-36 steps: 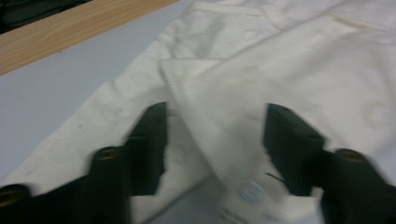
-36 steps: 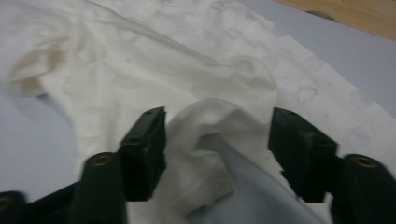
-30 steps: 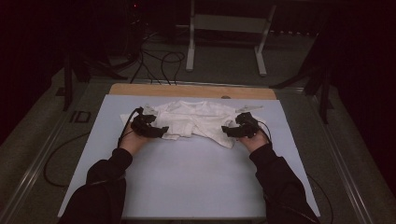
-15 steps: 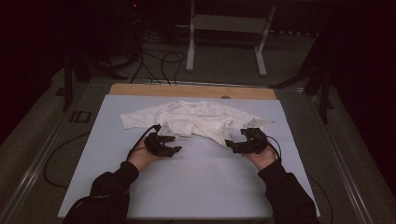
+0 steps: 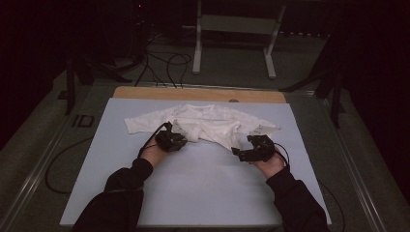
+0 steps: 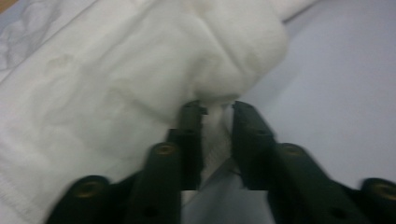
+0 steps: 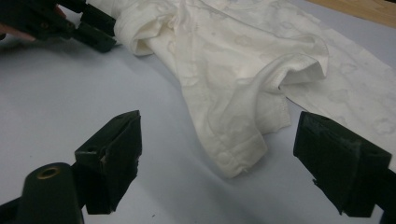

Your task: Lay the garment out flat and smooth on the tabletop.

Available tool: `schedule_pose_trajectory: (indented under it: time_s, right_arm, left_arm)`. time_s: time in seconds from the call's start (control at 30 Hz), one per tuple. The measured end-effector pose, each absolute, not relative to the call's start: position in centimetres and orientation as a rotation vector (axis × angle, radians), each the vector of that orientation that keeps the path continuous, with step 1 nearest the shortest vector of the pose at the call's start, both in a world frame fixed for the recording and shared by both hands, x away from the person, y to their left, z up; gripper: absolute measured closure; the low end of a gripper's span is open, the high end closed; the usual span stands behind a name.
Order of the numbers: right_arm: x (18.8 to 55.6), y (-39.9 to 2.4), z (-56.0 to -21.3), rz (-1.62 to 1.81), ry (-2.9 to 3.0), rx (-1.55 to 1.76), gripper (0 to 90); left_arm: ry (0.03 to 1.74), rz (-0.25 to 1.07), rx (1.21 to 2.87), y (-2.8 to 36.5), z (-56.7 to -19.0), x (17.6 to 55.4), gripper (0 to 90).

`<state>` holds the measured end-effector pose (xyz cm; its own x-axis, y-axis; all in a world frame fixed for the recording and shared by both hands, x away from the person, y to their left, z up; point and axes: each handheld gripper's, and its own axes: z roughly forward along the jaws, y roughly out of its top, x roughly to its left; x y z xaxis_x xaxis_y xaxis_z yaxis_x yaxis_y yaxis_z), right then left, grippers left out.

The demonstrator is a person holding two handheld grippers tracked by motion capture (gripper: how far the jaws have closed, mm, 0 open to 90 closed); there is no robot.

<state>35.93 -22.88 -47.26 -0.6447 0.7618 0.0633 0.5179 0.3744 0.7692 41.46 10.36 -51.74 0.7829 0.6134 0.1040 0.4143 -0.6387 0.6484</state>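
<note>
Left gripper view shows the two black jaws of the left gripper rising from the bottom edge, and they have just been closing. A fold of the white shirt is between them, and the pads press on it, so this gripper is grasping the cloth. Above the jaws the fabric makes a round bulge in the upper centre of the frame, and more of it spreads flat over the left half. At the right side the pale blue table mat is bare.

In the right gripper view, the jaws of the right gripper stand wide apart at the lower left and lower right corners, released, with nothing pressed between them. A hem corner of the shirt lies on the mat in the gap between the jaws, but the pads do not touch it. The shirt goes from there up to the upper right of the frame. The other gripper is seen at the upper left corner, at the edge of the cloth.

In the high view, the left gripper is at the centre left, on the lower edge of the shirt. The right gripper is at the centre right, just beside the lower right part of the shirt. The shirt lies crumpled across the upper half of the mat. Dark sleeves come in from the bottom edge.
</note>
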Motion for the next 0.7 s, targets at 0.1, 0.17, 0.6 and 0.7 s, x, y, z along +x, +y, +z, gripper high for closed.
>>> schedule_pose_trajectory:
  time_s: [0.1, 0.17, 0.6, 0.7]
  right_arm:
    - [35.9, -23.0, -47.2, 1.143, 2.337, 1.122, 15.7]
    - [35.9, -23.0, -47.1, 1.146, 2.337, 1.120, 15.8]
    - [35.9, -23.4, -46.9, 1.143, 2.325, 1.131, 16.2]
    - [35.9, -23.3, -46.9, 1.146, 2.327, 1.124, 16.2]
  left_arm:
    - [0.750, 0.431, 2.354, 10.5, -51.2, 41.3, 89.0]
    - [0.726, 0.415, 2.348, 10.5, -50.5, 40.8, 89.3]
    - [0.591, 0.324, 2.302, 12.9, -46.2, 36.2, 89.6]
    - [0.559, 0.304, 2.280, 13.8, -45.3, 34.8, 89.6]
